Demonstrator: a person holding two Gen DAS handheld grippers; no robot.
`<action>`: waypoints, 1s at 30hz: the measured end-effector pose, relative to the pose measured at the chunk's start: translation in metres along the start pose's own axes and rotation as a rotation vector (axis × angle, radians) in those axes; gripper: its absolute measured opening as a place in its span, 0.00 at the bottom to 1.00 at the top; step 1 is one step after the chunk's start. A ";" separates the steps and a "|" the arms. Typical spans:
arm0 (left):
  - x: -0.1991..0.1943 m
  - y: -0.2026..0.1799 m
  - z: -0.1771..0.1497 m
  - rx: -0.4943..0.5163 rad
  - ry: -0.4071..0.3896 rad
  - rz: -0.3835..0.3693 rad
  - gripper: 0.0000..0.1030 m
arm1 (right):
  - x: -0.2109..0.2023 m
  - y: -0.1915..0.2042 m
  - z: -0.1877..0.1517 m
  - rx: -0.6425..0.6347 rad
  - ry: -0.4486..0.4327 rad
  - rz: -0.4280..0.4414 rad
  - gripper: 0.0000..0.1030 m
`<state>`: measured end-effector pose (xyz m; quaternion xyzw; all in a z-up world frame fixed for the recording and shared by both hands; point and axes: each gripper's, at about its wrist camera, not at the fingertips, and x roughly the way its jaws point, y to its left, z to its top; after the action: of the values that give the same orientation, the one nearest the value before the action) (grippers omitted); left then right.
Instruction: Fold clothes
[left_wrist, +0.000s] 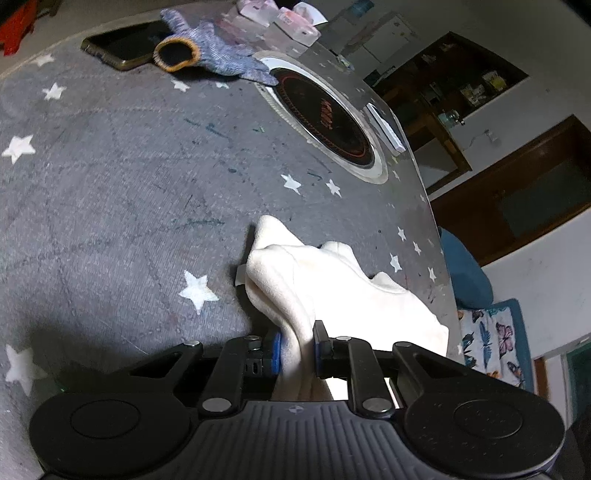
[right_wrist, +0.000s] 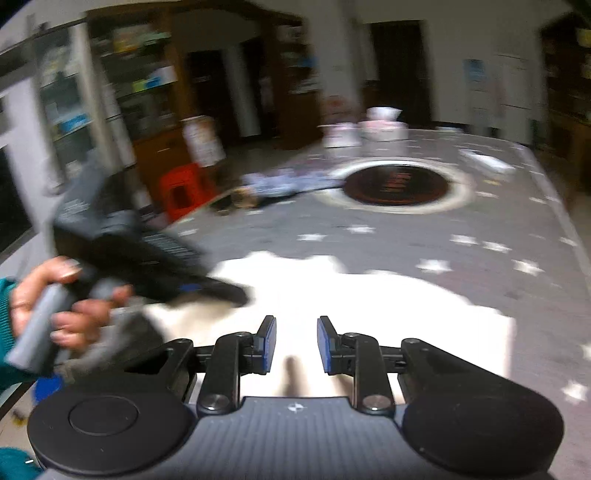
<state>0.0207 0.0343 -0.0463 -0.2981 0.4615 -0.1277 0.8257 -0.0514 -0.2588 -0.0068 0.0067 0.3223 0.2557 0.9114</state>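
The left gripper (left_wrist: 297, 349) pinches a bunched fold of the white garment (left_wrist: 332, 291), which lies on the star-patterned table (left_wrist: 110, 184) near its right edge. The right gripper (right_wrist: 296, 345) hovers over the cloth, jaws parted and empty.

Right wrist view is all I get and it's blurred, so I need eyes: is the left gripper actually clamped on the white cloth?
Observer: Yes. In the left wrist view the left gripper has its blue pads pinching a bunched fold of the white cloth.
Operator: Is the cloth flat beyond that grip?
Observer: No, it rises in rumpled folds ahead of the pads and runs toward the table edge.
Operator: Anything else on the table I can't make out?
Observer: A dark phone lies at the far side, with a blue knit glove partly over it.
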 end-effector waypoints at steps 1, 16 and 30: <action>0.000 -0.001 0.000 0.010 -0.002 0.005 0.17 | -0.003 -0.011 0.000 0.022 -0.006 -0.036 0.23; 0.005 -0.016 -0.001 0.106 -0.002 0.067 0.20 | 0.006 -0.116 -0.029 0.324 -0.003 -0.203 0.30; 0.007 -0.026 -0.004 0.211 -0.011 0.091 0.19 | 0.015 -0.097 -0.022 0.275 -0.022 -0.194 0.10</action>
<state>0.0230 0.0093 -0.0365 -0.1892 0.4542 -0.1364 0.8599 -0.0097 -0.3393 -0.0503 0.1031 0.3435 0.1196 0.9258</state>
